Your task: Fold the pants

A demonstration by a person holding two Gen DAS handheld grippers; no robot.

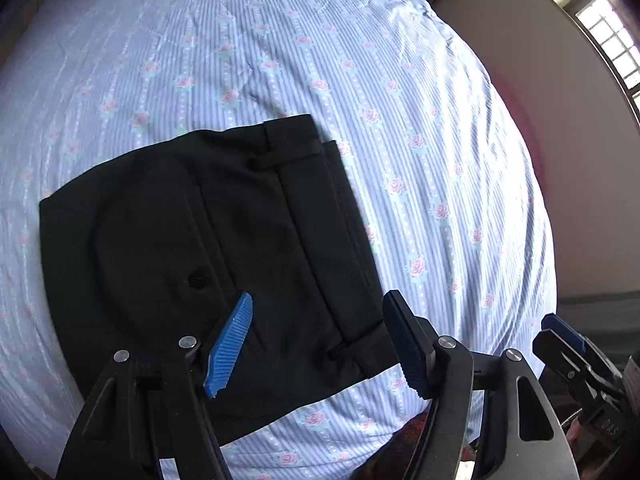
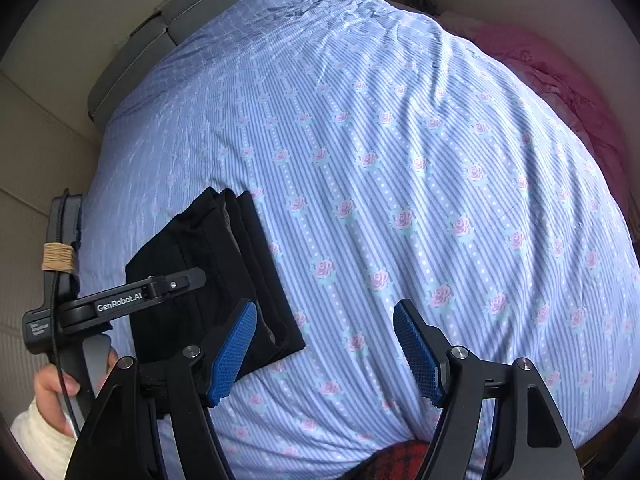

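Your black pants [image 1: 208,248] lie folded into a compact rectangle on the bed [image 1: 400,120], near its front edge. Your left gripper [image 1: 320,340] hangs over their waistband end, jaws apart and empty. Your right gripper [image 2: 325,350] hovers just beside them over bare sheet, jaws apart too.

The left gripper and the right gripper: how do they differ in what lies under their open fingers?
The left gripper hangs over the folded black pants, and dark cloth shows between its fingers. The right gripper hangs beside the pants; only the floral bedsheet shows between its fingers. Both are open and hold nothing, and both have blue ribbed pads.
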